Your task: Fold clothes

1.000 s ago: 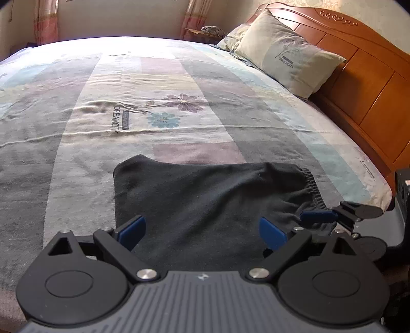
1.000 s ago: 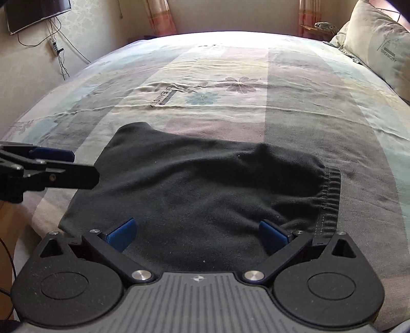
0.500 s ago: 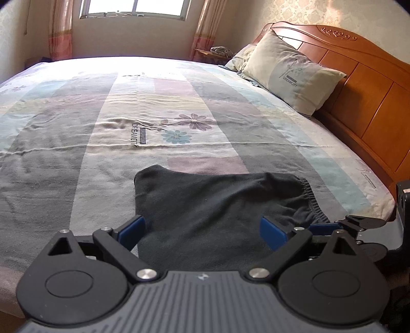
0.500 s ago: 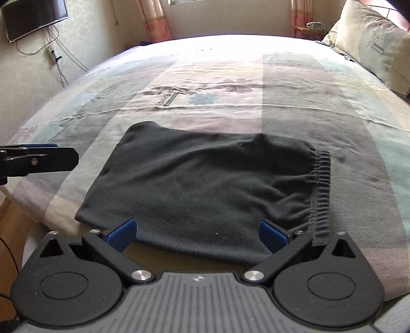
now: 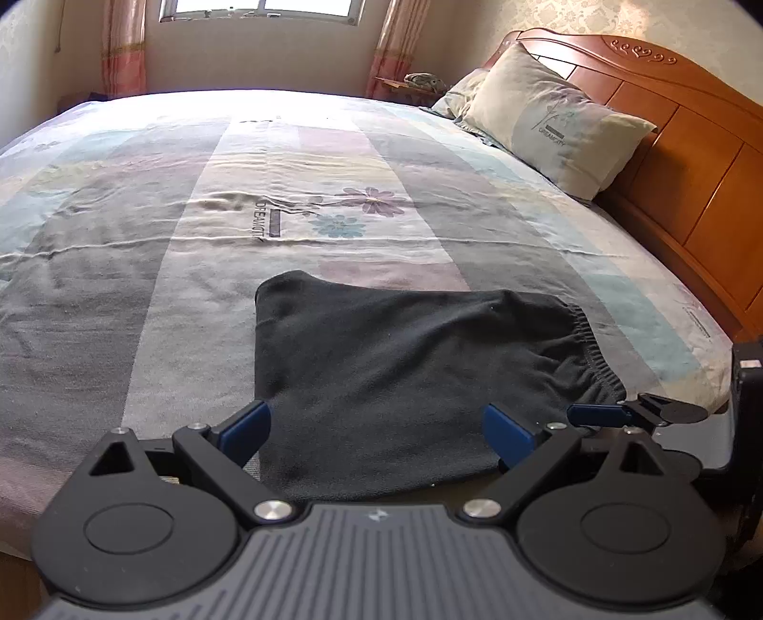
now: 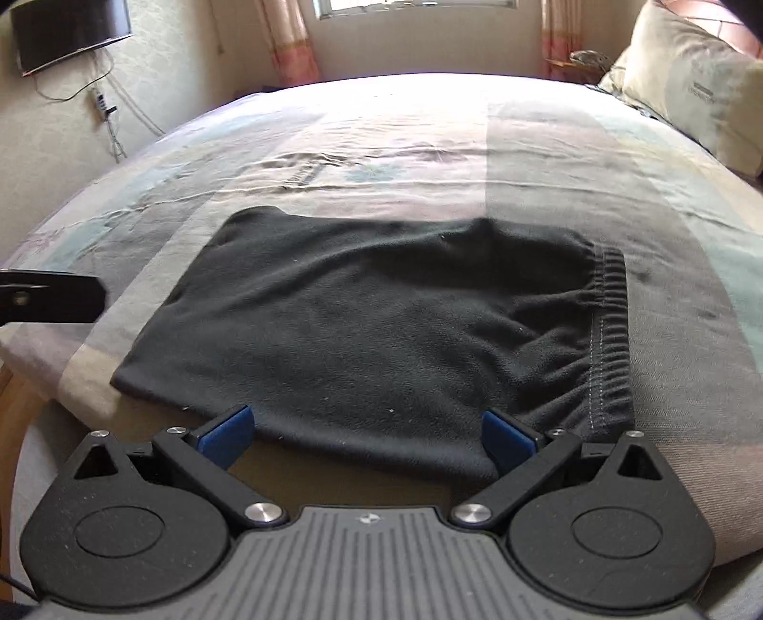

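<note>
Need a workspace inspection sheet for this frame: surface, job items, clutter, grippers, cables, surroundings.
Surface: bed with a pastel patchwork bedspread, lightly wrinkled.
Job's things: one dark grey folded fabric garment lying flat near the bed's near edge, its elastic waistband on the right.
Clutter: nothing seen on the bedspread besides two beige pillows at the headboard.
Grippers: left gripper open, empty, at the garment's near edge; right gripper open, empty, likewise.
Cables: loose wires on the wall below a wall-mounted black screen.
Surroundings: orange wooden headboard, window with pink curtains, bedside stand, contents unclear.
</note>
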Available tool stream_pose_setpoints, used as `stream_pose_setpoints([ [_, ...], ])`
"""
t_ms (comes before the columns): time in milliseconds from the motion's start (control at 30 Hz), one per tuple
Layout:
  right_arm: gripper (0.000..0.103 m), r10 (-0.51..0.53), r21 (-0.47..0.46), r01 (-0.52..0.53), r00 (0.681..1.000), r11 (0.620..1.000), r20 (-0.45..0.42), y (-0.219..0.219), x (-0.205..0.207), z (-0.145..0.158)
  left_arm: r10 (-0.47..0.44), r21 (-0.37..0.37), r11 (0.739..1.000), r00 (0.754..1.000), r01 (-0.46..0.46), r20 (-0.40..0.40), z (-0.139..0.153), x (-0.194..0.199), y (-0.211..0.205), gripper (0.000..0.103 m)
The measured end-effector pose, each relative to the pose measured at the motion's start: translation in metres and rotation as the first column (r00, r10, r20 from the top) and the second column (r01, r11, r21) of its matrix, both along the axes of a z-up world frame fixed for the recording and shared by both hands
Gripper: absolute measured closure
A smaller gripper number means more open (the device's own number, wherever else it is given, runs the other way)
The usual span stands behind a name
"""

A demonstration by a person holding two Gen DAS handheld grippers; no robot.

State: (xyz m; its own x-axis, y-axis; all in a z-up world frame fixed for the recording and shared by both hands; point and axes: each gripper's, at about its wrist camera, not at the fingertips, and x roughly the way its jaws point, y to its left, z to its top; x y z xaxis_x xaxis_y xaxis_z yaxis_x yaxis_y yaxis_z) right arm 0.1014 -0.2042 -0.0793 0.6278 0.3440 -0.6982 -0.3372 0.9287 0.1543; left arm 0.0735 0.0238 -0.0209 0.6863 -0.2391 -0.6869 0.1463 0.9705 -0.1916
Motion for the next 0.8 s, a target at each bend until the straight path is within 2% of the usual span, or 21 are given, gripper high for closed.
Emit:
stream_pose_setpoints([
  [100, 0.0, 0.003, -0.009, -0.003, 0.999, 1.0, 0.042, 0.003, 0.005, 0.005, 0.006, -0.003, 1.0, 1.0, -0.006, -0.003, -0.001, 0.006, -0.001, 0.007],
  [233, 0.0, -0.024, -0.033, 0.022, 0.999, 0.999, -0.035, 0.003, 0.014, -0.013, -0.01, -0.015, 1.0, 1.0, 0.01, -0.024, -0.006, 0.01, -0.005, 0.007],
  [333, 0.0, -0.006, -0.032, 0.006, 1.0, 0.999, -0.008, 0.0, 0.003, -0.011, -0.023, -0.01, 1.0, 0.998, 0.022, -0.05, -0.011, 0.015, -0.007, 0.007],
  [433, 0.0, -0.031, 0.011, 0.031, 1.0, 0.999, 0.002, -0.008, -0.004, -0.004, -0.066, 0.007, 0.998, 0.996, 0.067, -0.054, -0.009, 0.029, -0.018, 0.007],
  [567, 0.0, -0.034, 0.016, 0.033, 0.997, 0.999, 0.062, -0.009, -0.007, 0.003, -0.189, -0.104, 0.978, 0.981, 0.182, -0.054, -0.004, 0.062, -0.039, 0.007],
  [733, 0.0, -0.031, 0.014, 0.031, 0.999, 0.999, -0.011, -0.011, -0.001, -0.013, -0.303, -0.292, 0.918, 0.95, 0.268, -0.08, -0.01, 0.114, -0.067, 0.007],
  [800, 0.0, -0.027, 0.013, 0.028, 1.0, 1.0, -0.013, -0.011, -0.001, -0.015, -0.301, -0.323, 0.912, 0.948, 0.254, -0.104, -0.019, 0.133, -0.076, 0.007],
])
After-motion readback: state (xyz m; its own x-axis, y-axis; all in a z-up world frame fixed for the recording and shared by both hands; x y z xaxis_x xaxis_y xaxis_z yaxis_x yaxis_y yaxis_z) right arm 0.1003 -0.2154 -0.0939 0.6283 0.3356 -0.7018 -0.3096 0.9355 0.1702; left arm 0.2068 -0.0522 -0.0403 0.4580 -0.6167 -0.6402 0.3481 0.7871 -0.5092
